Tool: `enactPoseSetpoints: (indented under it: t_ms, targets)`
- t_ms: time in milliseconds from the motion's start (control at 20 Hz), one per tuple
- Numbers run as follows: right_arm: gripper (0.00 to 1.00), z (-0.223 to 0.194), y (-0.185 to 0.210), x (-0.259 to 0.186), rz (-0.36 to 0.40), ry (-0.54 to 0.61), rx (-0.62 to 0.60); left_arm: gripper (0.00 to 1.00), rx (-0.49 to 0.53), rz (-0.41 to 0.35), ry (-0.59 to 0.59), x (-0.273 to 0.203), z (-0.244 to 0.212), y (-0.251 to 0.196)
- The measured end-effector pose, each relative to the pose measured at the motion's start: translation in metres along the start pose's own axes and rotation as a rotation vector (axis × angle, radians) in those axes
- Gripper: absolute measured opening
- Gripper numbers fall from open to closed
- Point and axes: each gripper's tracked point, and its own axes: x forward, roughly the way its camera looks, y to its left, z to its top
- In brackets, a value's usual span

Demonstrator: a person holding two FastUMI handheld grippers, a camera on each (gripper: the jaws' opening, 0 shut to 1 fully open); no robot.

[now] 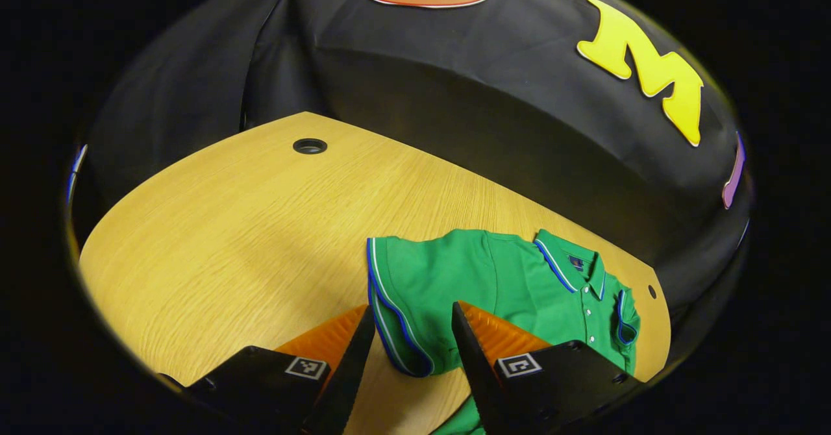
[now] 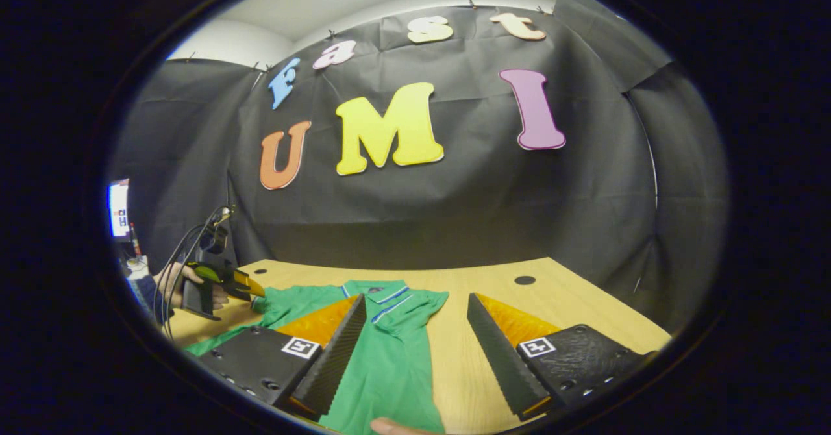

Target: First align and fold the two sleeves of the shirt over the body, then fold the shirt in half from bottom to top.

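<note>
Shirt (image 1: 513, 279) flat on bench (image 1: 227, 240), collar toward the wall. Left gripper (image 1: 413, 331) spread wide, fingers straddling the blue-trimmed sleeve cuff (image 1: 389, 318) at the bench's near edge, not pinching. Right gripper view adds the shirt body (image 2: 389, 357); right gripper (image 2: 415, 331) wide, holding nothing, and the left one is farther off in a hand (image 2: 170, 282).
</note>
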Motion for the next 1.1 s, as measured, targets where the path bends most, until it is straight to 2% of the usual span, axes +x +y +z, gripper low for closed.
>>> enactPoseSetpoints:
  t_ms: [150,200,250,300,350,400,450,550,600,650,800,950,1100]
  targets:
    - [0.96,-0.005,0.000,0.001,-0.001,0.015,-0.005,0.78,0.008,0.008,0.033,0.006,-0.009,-0.003]
    - [0.96,-0.006,0.000,0.002,-0.002,0.017,-0.006,0.87,0.014,0.013,0.038,0.008,-0.010,-0.005]
    - [0.96,-0.006,0.000,0.002,-0.004,0.019,-0.005,0.88,0.026,0.022,0.036,0.008,-0.008,-0.005]
    - [0.96,-0.006,0.000,0.003,-0.005,0.020,-0.004,0.72,0.037,0.028,0.035,0.009,-0.007,-0.005]
    - [0.96,-0.007,0.000,0.002,-0.005,0.021,-0.002,0.87,0.055,0.043,0.042,0.011,-0.009,-0.004]
    - [0.96,-0.007,0.000,0.003,-0.004,0.021,-0.001,0.62,0.074,0.063,0.042,0.013,-0.009,-0.001]
    - [0.96,-0.009,0.000,0.003,-0.005,0.024,-0.001,0.48,0.084,0.080,0.043,0.016,-0.009,0.001]
    - [0.96,-0.011,0.001,0.003,-0.003,0.032,-0.002,0.29,0.099,0.102,0.047,0.017,-0.009,0.001]
    - [0.96,-0.011,0.002,0.003,0.000,0.034,-0.002,0.25,0.113,0.112,0.053,0.016,-0.011,0.002]
    - [0.96,-0.011,0.002,0.003,0.002,0.033,-0.003,0.15,0.130,0.118,0.058,0.017,-0.011,0.002]
    - [0.96,-0.012,0.000,0.004,-0.005,0.034,-0.010,0.07,0.151,0.122,0.061,0.013,-0.008,-0.003]
    - [0.96,-0.012,0.000,0.004,-0.004,0.034,0.000,0.07,0.221,0.131,0.050,0.006,-0.002,-0.015]
    - [0.96,-0.011,-0.001,0.004,-0.009,0.029,0.003,0.06,0.288,0.105,0.039,0.001,0.001,-0.045]
